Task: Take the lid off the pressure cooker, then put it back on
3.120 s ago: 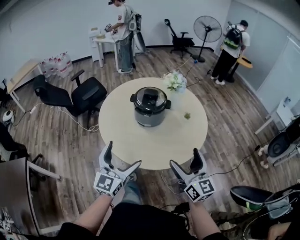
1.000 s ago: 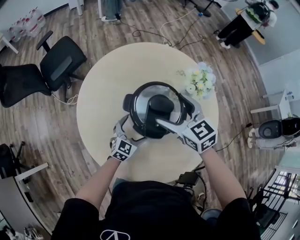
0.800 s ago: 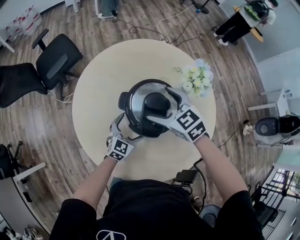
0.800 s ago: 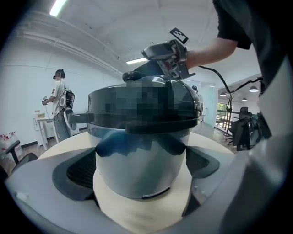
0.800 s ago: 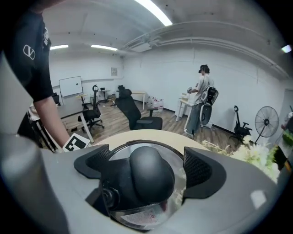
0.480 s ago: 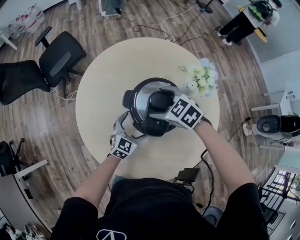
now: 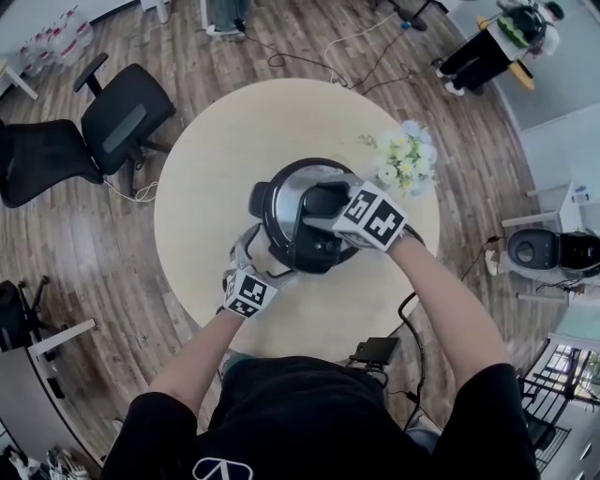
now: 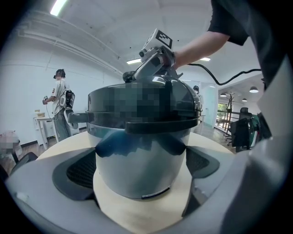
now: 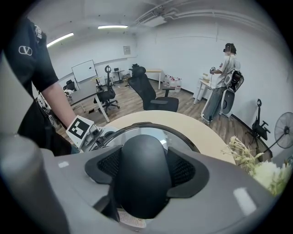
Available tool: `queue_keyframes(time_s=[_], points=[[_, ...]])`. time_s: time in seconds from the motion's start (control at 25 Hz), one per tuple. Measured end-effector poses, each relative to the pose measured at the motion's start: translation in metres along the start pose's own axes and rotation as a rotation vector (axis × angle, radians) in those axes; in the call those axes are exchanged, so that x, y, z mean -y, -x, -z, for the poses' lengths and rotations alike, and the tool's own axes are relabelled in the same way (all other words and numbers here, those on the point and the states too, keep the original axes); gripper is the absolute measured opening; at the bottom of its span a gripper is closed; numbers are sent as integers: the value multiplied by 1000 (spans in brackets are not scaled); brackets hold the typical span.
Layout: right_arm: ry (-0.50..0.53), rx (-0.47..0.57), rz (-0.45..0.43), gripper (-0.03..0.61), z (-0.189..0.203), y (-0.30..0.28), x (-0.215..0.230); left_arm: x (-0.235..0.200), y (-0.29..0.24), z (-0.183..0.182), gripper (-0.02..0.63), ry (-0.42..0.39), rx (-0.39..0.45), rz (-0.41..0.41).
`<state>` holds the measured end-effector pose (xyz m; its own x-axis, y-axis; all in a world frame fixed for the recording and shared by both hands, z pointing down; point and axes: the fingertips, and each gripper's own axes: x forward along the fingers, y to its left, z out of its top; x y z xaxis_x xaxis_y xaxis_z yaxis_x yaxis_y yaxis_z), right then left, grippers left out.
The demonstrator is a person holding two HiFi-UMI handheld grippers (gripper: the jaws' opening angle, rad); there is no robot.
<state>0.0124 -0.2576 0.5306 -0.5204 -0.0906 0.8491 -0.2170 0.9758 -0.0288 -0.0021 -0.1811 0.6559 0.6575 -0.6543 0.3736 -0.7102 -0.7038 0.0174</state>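
Note:
The pressure cooker (image 7: pixel 281 246) stands on the round table (image 7: pixel 211 169) with its lid (image 7: pixel 277 192) on. My right gripper (image 7: pixel 321 212) reaches down from the right onto the black lid handle (image 9: pixel 141 176). Its jaws are closing, and both pads (image 9: pixel 185 170) lie against the handle's sides. My left gripper (image 7: pixel 263 257) sits low at the cooker's near left. In the left gripper view its pads (image 8: pixel 82 168) hug the steel body (image 8: pixel 142 160) from both sides. Much of the lid is covered by my right gripper.
A bunch of pale flowers (image 7: pixel 405 159) stands on the table just right of the cooker. Black office chairs (image 7: pixel 122 120) are on the floor at the left. A person (image 7: pixel 511 28) stands far off at the upper right, and cables trail across the wooden floor.
My right gripper dropped from beside the cooker onto the lid and tilted downward, and its jaws narrowed around the handle. The left gripper and the cooker kept still.

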Motion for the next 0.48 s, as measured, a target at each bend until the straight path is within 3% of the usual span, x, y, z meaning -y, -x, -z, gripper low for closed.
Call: queue_keyframes(time_s=[0.32,0.48], points=[[-66,8,55,321,0,2,6,1,-4,-1,590,3,-18,-12],[-189,30,146,319,1,0,13,2,-3,3,590,-1,-26,-7]])
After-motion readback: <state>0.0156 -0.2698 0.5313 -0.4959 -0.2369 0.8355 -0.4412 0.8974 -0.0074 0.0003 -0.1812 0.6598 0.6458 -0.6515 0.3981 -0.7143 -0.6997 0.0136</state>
